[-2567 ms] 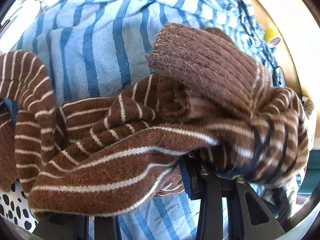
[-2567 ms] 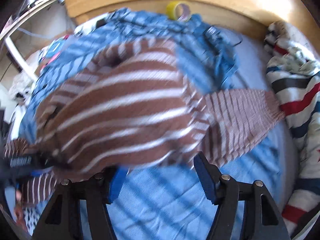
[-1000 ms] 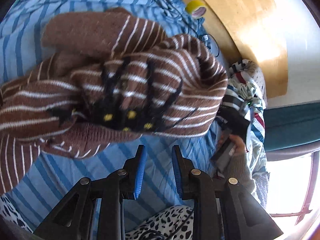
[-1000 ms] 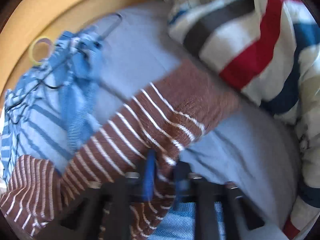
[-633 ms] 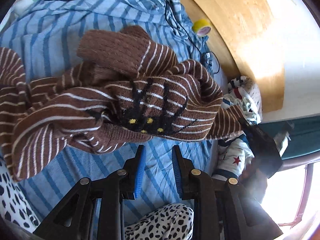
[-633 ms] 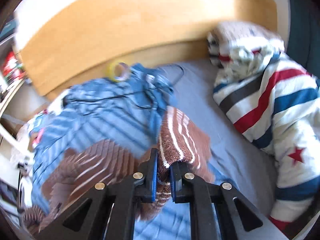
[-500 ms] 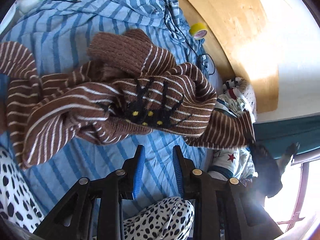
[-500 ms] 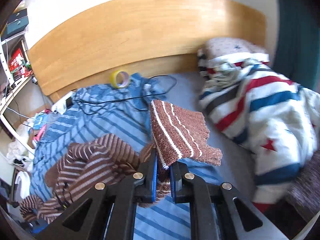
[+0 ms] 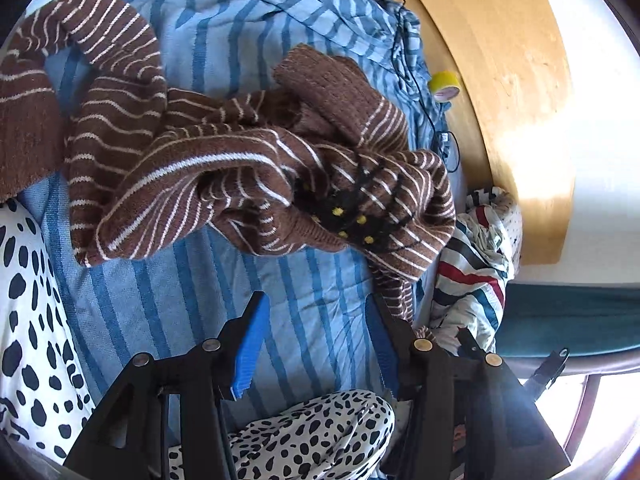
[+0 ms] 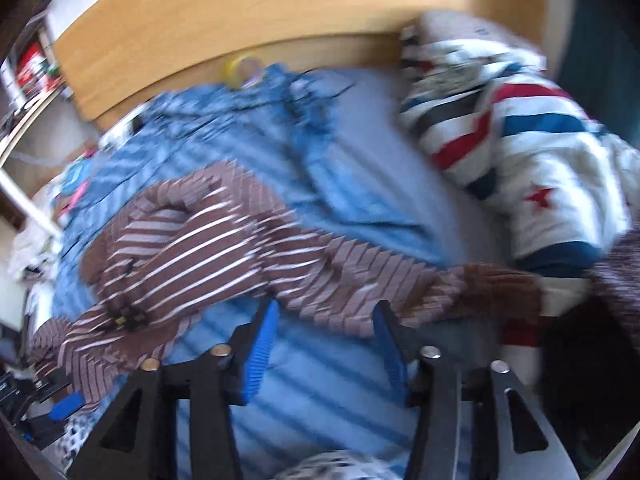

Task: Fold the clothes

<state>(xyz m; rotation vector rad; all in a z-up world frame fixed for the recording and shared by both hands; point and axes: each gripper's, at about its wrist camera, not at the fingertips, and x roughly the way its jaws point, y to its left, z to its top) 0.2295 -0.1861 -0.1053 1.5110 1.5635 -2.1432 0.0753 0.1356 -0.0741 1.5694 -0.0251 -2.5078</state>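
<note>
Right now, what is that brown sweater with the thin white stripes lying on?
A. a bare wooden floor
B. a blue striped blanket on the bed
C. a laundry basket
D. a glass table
B. The brown striped sweater lies crumpled on the blue striped blanket, which shows all around it; both grippers' jaws are opening with nothing between them.
</note>
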